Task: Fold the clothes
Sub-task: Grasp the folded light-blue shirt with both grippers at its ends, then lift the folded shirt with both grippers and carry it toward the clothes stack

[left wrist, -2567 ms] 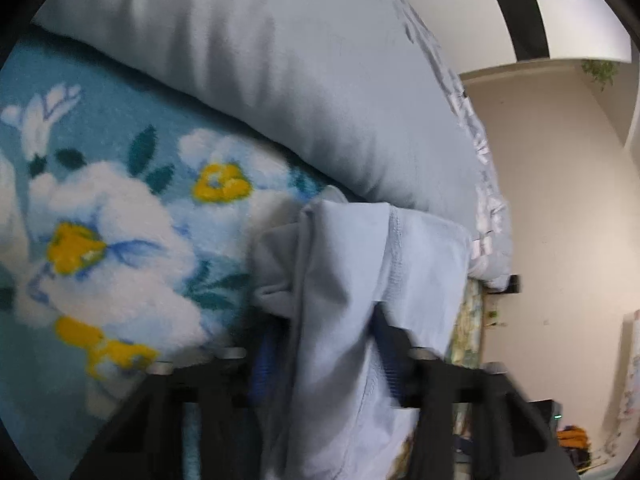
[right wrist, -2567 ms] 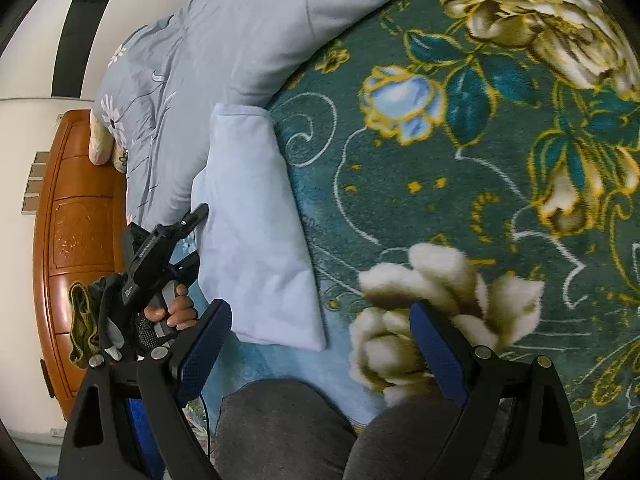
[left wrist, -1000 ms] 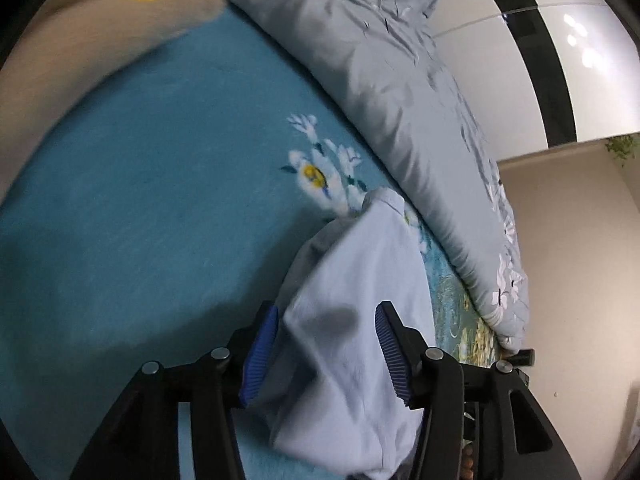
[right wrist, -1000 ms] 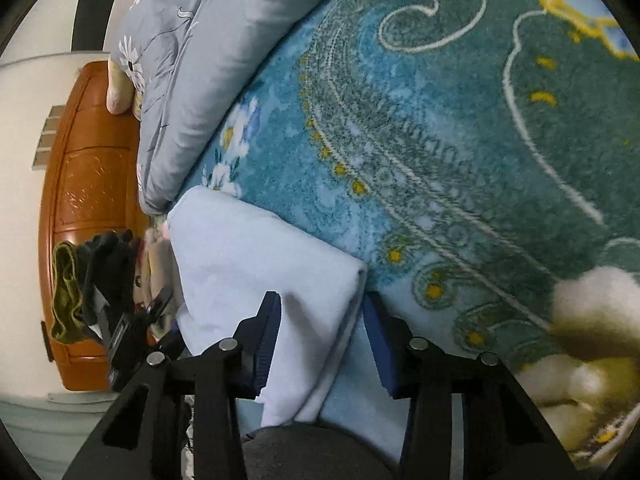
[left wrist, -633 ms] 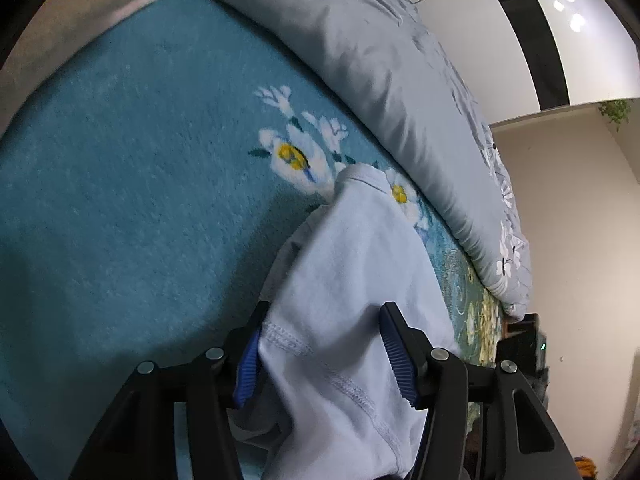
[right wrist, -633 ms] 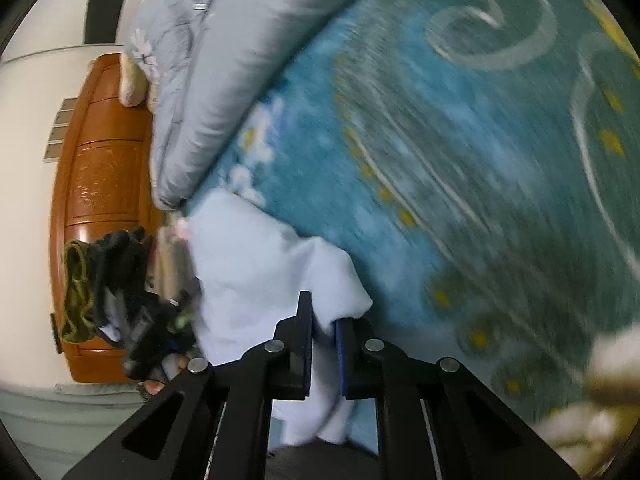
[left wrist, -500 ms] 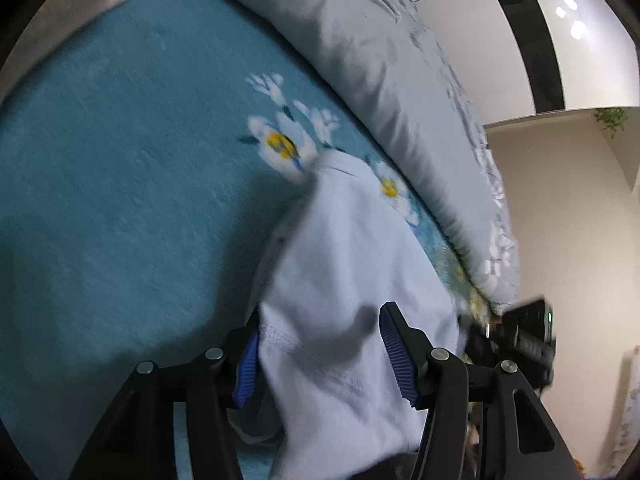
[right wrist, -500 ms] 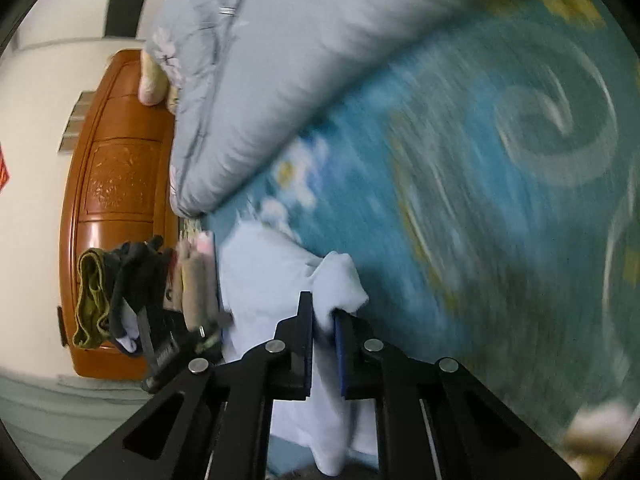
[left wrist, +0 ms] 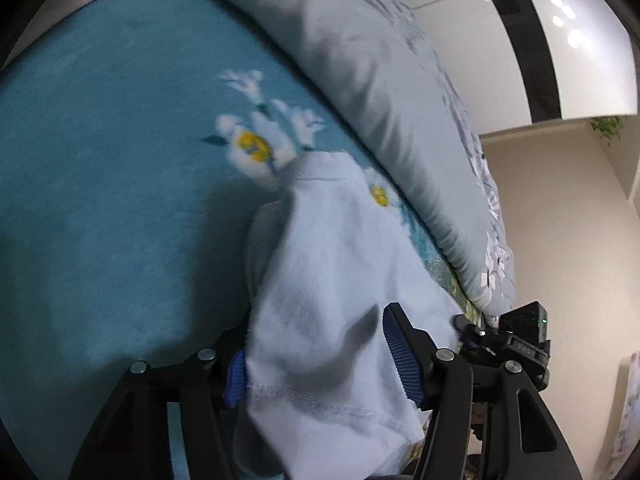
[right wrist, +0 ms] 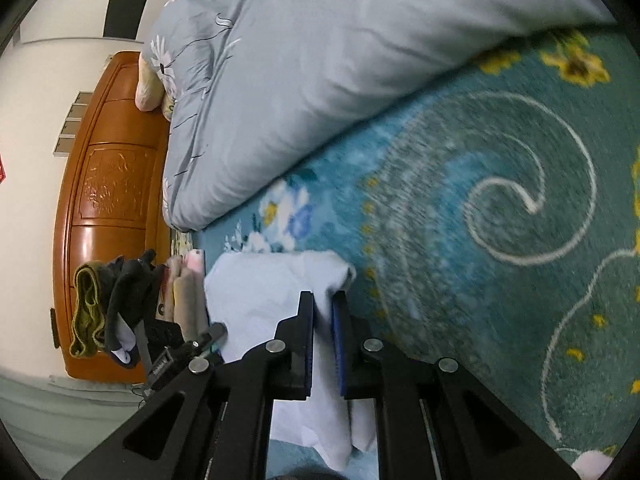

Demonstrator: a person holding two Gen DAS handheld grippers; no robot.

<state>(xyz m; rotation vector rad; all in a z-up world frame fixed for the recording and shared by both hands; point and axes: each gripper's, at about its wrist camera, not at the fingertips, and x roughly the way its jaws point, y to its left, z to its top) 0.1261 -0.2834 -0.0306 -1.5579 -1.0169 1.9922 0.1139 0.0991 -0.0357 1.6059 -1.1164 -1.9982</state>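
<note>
So the shirt point(left wrist: 332, 288) is a pale blue folded bundle sitting on the teal flowery blanket point(left wrist: 104, 208), just on the near side of the grey duvet point(left wrist: 372, 80) that runs along the blanket's far edge. From the left wrist cam, the left gripper point(left wrist: 320, 364) has its jaws spread wide, one blue pad on each side of the shirt's stitched hem, and the cloth bulges up between them. I honestly can't tell if the pads are pressing on the fabric or just sitting beside it. The shirt's collar end points away from that gripper, toward a white and yellow flower print right next to the duvet. The right gripper point(right wrist: 323, 332) is a different story: jaws nearly together, pinching a corner of the shirt point(right wrist: 272, 292), with a strip of cloth hanging down between the pads. Right cam also shows the duvet point(right wrist: 320, 80) piled up beyond the shirt, and a brown wooden headboard point(right wrist: 108, 184) past the duvet's end. Beside the shirt, on the headboard side, there's a small stack of folded beige clothes point(right wrist: 186, 296) and some dark stuff draped next to that, too jumbled to make out. Blanket point(right wrist: 500, 200) has white swirl patterns on that side.
</note>
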